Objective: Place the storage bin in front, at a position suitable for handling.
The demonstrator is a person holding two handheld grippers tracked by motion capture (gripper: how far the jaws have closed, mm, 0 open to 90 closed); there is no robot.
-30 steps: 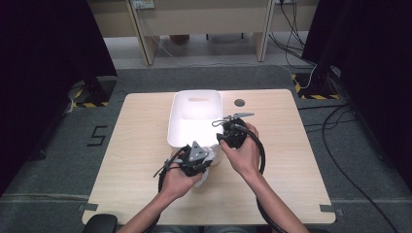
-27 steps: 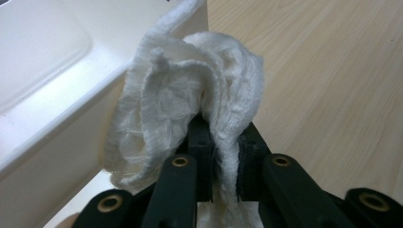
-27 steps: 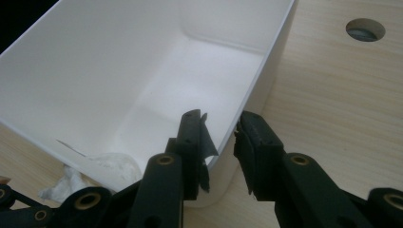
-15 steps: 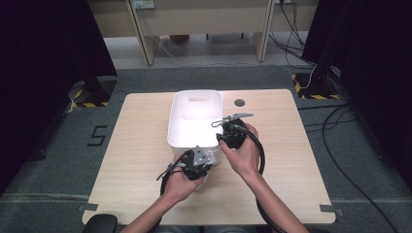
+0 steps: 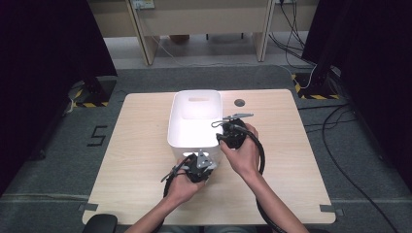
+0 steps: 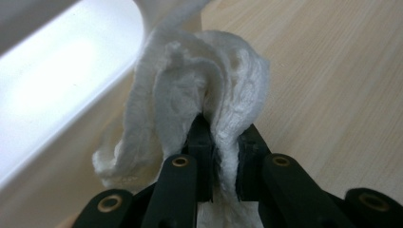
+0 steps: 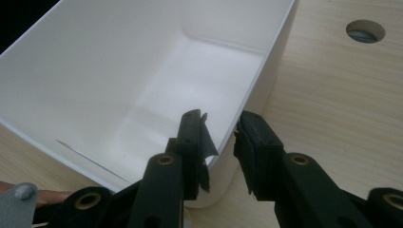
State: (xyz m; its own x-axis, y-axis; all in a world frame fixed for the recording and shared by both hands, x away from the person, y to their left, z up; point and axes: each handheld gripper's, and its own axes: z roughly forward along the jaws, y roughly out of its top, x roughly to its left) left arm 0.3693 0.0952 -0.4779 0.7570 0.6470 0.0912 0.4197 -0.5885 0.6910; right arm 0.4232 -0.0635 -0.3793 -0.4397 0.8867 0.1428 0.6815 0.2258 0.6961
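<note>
White, fluffy and crumpled, the cloth [image 6: 204, 90] is pinched between the two black jaws of the left gripper [image 6: 223, 161], which are closed tight on a fold of it; the soft, ragged fabric bulges up and away from the jaw tips, its long axis running along the jaws, and one loose flap droops to the left toward the smooth wall of the white plastic bin [image 6: 62, 80]. In the high view the left gripper [image 5: 197, 167] sits low over the pale wood-grain table [image 5: 136, 160], just in front of the bin's near wall, with the cloth a small white patch under it. The bin [image 5: 180, 121] is a glossy rounded-corner rectangle, its long axis running away from the person toward the table's far edge, with a slot handle in the far wall. To its right, the right gripper [image 5: 232, 135] is held at the bin's near right corner. In the right gripper view its jaws [image 7: 219, 142] stand partly open astride the thin right-hand wall [image 7: 256, 80], one jaw inside and one outside; whether the pads press on it I cannot tell. A round hole [image 7: 365, 31] lies in the tabletop beyond.
</note>
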